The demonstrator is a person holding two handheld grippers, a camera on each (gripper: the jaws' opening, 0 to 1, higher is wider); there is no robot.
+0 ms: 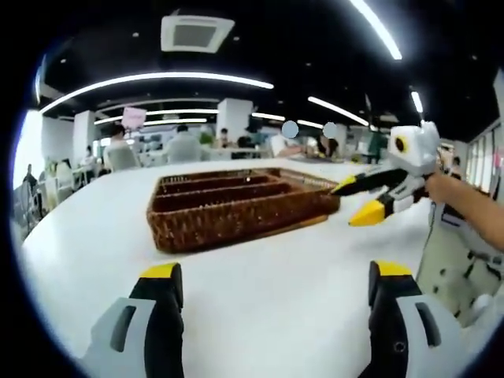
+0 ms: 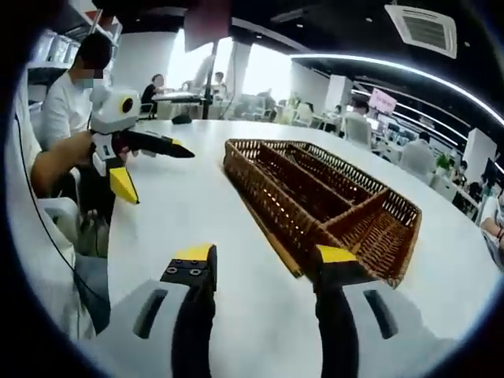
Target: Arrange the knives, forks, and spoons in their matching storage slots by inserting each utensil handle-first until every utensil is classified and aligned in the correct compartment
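Wicker tray point(image 1: 236, 206) sits mid-worktop point(image 1: 260, 291), slots look empty; left gripper point(image 1: 276, 276) fingers wide, holding nothing; right gripper point(image 2: 264, 264) likewise — no utensils visible; likely pre-sorting step; next move needs first utensil located, gripped.

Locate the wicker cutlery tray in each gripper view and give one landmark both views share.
Left gripper view: the wicker tray sits at centre on the white table, beyond the open left gripper; the right gripper hangs open beside the tray's right end.
Right gripper view: the tray runs from centre to the right, past the right gripper; the left gripper is at upper left.
Shared landmark: the square ceiling vent.
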